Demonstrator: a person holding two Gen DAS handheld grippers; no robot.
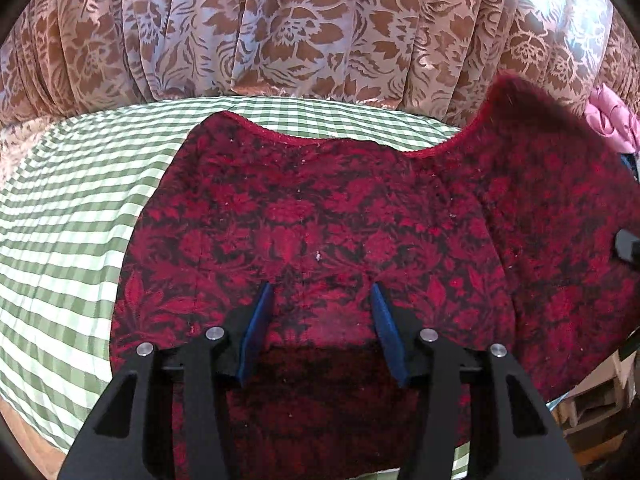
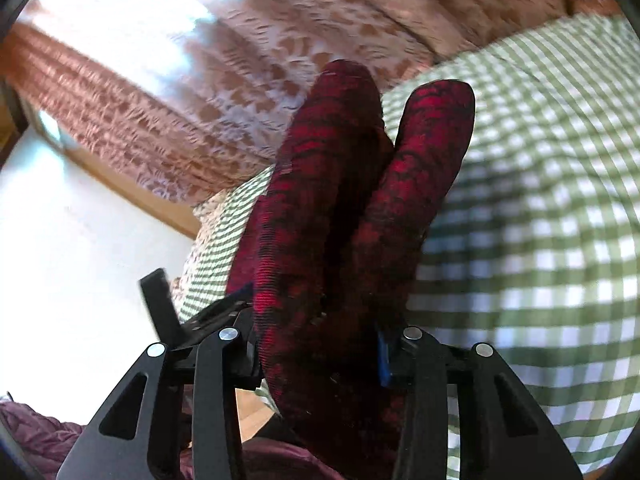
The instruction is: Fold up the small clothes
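Observation:
A dark red garment with a black floral pattern (image 1: 328, 216) lies spread on the green checked cloth (image 1: 60, 220). Its right part is lifted and folded up at the right of the left wrist view. My left gripper (image 1: 320, 300) is open just above the garment's near part, blue pads apart, holding nothing. My right gripper (image 2: 320, 320) is shut on a bunched fold of the same red garment (image 2: 352, 168), which stands up between the fingers and hides the pads. A black part of the right gripper (image 1: 628, 246) shows at the right edge of the left wrist view.
A brown floral curtain (image 1: 280, 28) hangs behind the table. A pink cloth (image 1: 612, 116) sits at the far right. A purplish cloth (image 2: 36, 436) lies at the lower left of the right wrist view. A white wall (image 2: 72, 260) and wooden trim are at left.

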